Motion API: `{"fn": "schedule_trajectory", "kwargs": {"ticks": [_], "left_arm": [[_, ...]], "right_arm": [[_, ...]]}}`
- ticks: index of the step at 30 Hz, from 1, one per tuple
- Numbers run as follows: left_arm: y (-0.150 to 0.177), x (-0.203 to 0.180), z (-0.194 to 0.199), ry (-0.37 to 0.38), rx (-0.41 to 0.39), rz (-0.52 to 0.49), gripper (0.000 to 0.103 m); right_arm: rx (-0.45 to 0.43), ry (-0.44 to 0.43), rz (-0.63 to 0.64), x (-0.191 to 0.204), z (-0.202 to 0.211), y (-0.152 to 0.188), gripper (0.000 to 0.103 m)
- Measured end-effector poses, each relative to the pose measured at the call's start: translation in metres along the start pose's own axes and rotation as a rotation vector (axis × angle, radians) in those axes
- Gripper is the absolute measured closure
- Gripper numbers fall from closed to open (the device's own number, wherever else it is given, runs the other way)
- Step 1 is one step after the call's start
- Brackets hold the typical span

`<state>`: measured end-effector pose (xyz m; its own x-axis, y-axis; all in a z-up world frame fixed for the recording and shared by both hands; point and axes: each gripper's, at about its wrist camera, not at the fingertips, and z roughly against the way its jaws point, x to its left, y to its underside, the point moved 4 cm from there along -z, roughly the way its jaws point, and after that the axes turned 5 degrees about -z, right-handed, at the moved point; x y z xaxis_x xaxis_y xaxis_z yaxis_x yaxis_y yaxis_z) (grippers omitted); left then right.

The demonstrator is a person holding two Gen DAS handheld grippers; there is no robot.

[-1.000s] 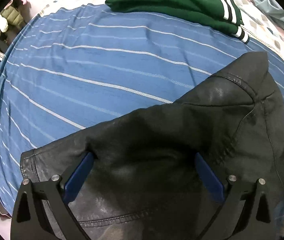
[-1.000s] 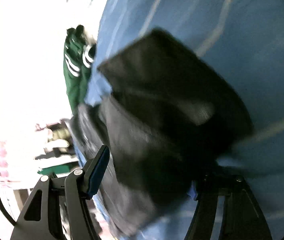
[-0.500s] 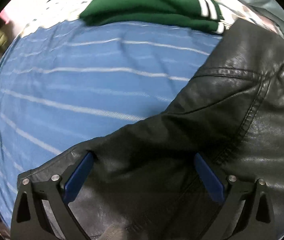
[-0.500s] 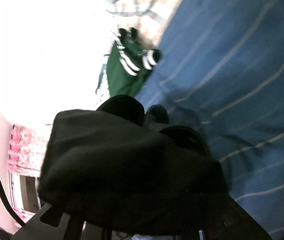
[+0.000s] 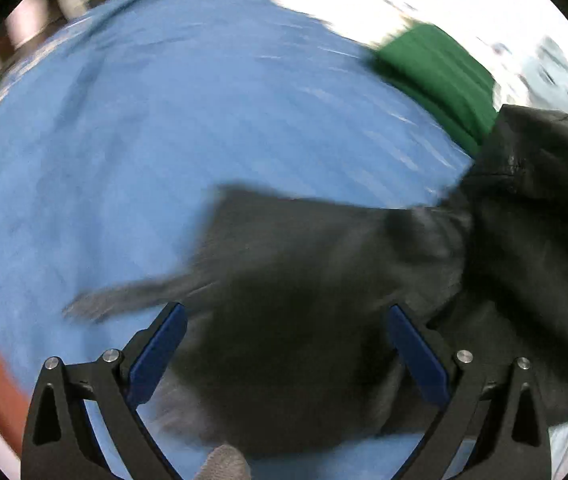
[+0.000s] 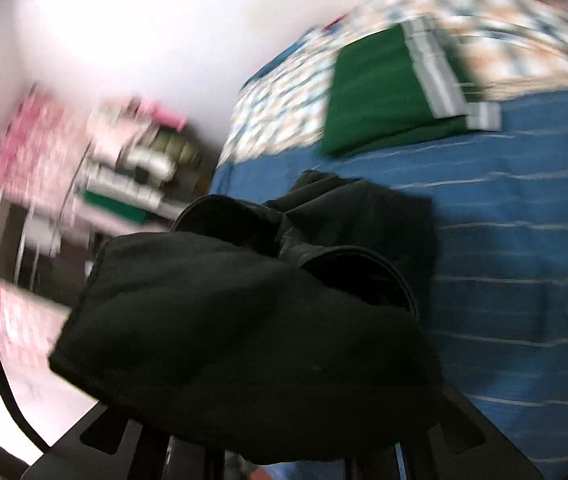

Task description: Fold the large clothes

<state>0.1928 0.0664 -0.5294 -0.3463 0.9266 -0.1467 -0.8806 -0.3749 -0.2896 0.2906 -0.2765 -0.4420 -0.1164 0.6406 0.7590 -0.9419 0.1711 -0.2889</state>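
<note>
While the black leather jacket hangs bunched over the blue striped bedsheet, we see our right gripper clamped tight on its fabric, aimed slantwise down. Our left gripper points steeply down, blue pads spread wide, gripping nothing. Beyond lies a folded green garment; the jacket's axis is unclear.

black leather jacket bunched, lifted above the blue striped sheet.

left tool: black frame | blue pads | silver screws | right tool: black frame, black cable
</note>
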Motion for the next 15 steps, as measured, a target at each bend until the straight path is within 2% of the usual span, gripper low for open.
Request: {"fn": "schedule_trajectory", "kwargs": {"ticks": [2, 4, 6, 9, 11, 13, 15], "left_arm": [[0.024, 0.046, 0.021, -0.072, 0.007, 0.079, 0.0], [0.053, 0.094, 0.039, -0.145, 0.017, 0.161, 0.0], [0.076, 0.126, 0.048, -0.207, 0.027, 0.223, 0.0], [0.106, 0.152, 0.052, -0.263, 0.039, 0.306, 0.0], [0.118, 0.17, 0.058, -0.283, 0.035, 0.355, 0.0], [0.127, 0.18, 0.066, -0.288, 0.029, 0.39, 0.0], [0.131, 0.184, 0.076, -0.279, 0.011, 0.42, 0.0]], "right_arm": [[0.094, -0.012, 0.085, 0.041, -0.047, 0.023, 0.088], [0.173, -0.006, 0.153, 0.066, -0.09, 0.047, 0.088], [0.27, 0.021, 0.216, 0.084, -0.14, 0.08, 0.088], [0.432, 0.098, 0.283, 0.098, -0.21, 0.142, 0.088], [0.539, 0.182, 0.304, 0.092, -0.251, 0.173, 0.086], [0.602, 0.258, 0.328, 0.086, -0.268, 0.198, 0.084], [0.619, 0.272, 0.376, 0.09, -0.27, 0.2, 0.08]]}}
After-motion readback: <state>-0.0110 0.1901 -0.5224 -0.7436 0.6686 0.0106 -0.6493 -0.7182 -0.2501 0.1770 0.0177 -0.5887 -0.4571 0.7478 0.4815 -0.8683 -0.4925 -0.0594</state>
